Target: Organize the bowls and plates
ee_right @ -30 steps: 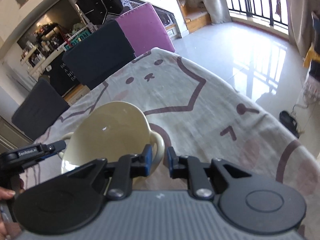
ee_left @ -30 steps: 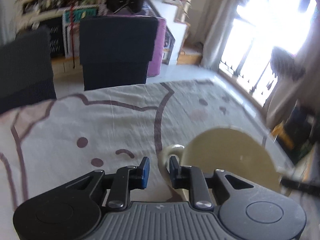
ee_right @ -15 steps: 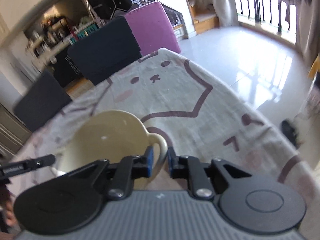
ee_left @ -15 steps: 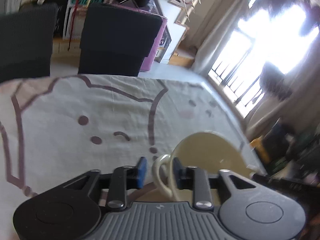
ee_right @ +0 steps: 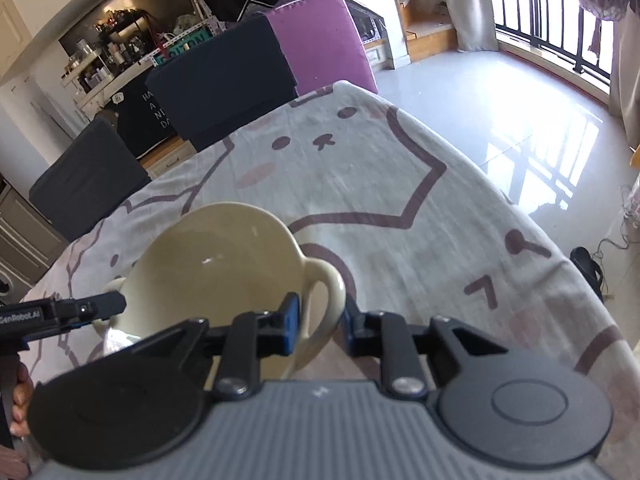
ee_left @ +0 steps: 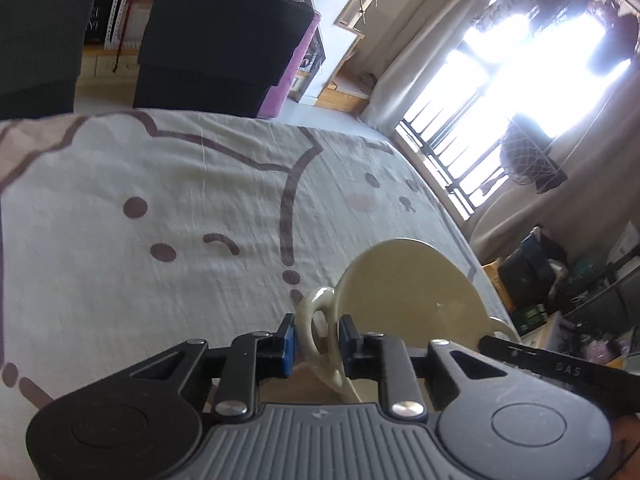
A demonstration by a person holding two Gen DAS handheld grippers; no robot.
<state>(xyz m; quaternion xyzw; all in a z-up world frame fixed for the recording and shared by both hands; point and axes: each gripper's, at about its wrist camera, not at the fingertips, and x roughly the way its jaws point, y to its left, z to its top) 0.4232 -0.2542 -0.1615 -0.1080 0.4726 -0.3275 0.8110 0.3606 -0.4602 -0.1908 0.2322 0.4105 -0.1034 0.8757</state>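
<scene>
While left claw [ee_left: 316, 343] reclosed on bowl [ee_left: 412, 292] handle; bowl tilted — right claw [ee_right: 318, 322] grips.

The bowl [ee_right: 208, 268] looked like glazed cream ceramic, smooth and glossy. The tablecloth [ee_left: 160, 216] was matt, faintly creased printed cloth. Each gripper [ee_left: 316, 344] [ee_right: 318, 326] was matt black plastic with a ribbed grey body. At 1 o'clock, the floor [ee_right: 500, 120] was polished and reflective.
</scene>
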